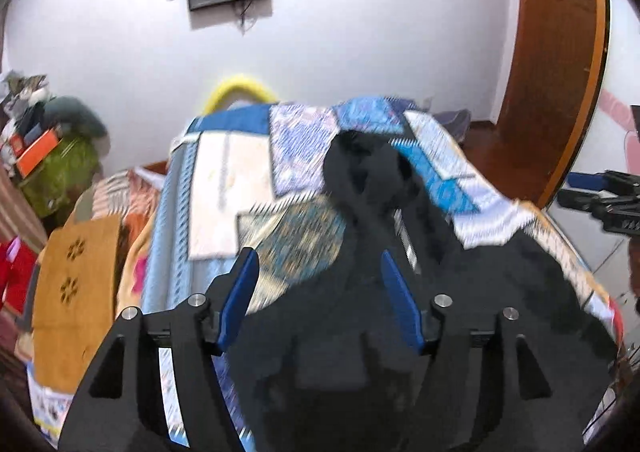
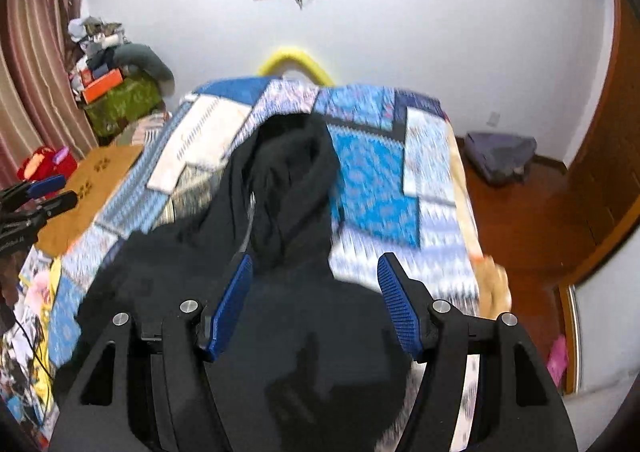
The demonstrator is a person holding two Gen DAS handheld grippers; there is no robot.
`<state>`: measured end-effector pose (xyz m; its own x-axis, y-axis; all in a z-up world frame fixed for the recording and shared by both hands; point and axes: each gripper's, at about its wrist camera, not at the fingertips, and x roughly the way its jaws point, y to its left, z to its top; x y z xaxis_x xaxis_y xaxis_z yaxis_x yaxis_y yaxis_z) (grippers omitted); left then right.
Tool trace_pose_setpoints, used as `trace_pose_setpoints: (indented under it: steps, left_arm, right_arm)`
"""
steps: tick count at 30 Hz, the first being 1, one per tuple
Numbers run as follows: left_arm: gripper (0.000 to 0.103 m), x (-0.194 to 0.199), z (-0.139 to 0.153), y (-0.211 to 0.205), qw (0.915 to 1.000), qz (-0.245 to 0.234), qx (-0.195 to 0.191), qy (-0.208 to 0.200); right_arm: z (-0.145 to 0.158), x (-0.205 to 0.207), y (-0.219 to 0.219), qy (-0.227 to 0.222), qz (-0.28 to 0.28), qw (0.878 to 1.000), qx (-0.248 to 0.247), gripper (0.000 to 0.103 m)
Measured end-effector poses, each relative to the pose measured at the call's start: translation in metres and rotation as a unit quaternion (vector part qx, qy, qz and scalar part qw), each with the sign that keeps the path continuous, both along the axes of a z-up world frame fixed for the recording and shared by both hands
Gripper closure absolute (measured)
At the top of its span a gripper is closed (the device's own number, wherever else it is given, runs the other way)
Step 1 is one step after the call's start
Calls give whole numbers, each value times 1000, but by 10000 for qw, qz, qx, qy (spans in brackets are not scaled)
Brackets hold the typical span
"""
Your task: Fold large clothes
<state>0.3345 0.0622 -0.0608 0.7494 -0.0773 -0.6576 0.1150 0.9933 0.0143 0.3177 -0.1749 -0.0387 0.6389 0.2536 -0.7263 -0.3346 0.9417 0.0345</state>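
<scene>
Jacket (image 2: 288, 188) black, on quilt (image 2: 376, 188); both tools apart, empty.

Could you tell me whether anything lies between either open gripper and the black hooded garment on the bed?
Nothing visible does: the left gripper and right gripper are directly over the black hooded garment.

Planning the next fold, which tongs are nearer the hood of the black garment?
Right, as far as the views show. The right tongs hang just below the hood; the left tongs sit off toward its left.

Black hooded garment (image 2: 288, 188) lies on patchwork quilt (image 2: 372, 188), gripper (image 2: 314, 272) gaping above.
</scene>
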Motion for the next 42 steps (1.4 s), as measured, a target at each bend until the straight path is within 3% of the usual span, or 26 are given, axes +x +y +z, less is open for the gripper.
trace_pose_setpoints:
  steps: [6, 12, 18, 21, 23, 25, 26, 29, 34, 39, 42]
  left_arm:
    - [40, 78, -29, -24, 9990, -108, -122, 411]
    - [40, 144, -71, -43, 9967, -87, -147, 792]
    - [40, 192, -118, -44, 9915, 81, -535, 1184]
    - [54, 209, -138, -39, 9868, 232, -736, 1422]
    - [67, 217, -152, -35, 9831, 226, -907, 1574]
    - [74, 217, -157, -33, 9803, 187, -1122, 1618]
    - [79, 215, -156, -34, 9810, 194, -1132, 1563]
    - [86, 205, -145, -40, 9857, 104, -886, 1426]
    - [88, 163, -94, -44, 9908, -281, -708, 1119]
    - [89, 86, -39, -52, 9924, -745, -590, 777]
    - [89, 37, -24, -53, 9913, -948, -591, 698]
  right_arm:
    - [-24, 66, 26, 391, -45, 9990, 190, 42]
    - [-67, 126, 51, 848, -165, 9963, -38, 42]
    - [-112, 178, 50, 1425, -543, 9882, 104, 42]
    - [-133, 197, 47, 1797, -646, 9804, 473, 42]
    - [-143, 204, 47, 1957, -701, 9766, 556, 53]
    - [-152, 207, 50, 2168, -644, 9720, 639, 79]
    - [-154, 205, 51, 2214, -629, 9710, 653, 80]
    - [-144, 196, 54, 1994, -550, 9771, 507, 89]
    - [-80, 149, 44, 1432, -255, 9877, 573, 93]
    - [-23, 74, 36, 899, 258, 9945, 478, 93]
    - [-2, 22, 32, 652, 560, 9957, 337, 93]
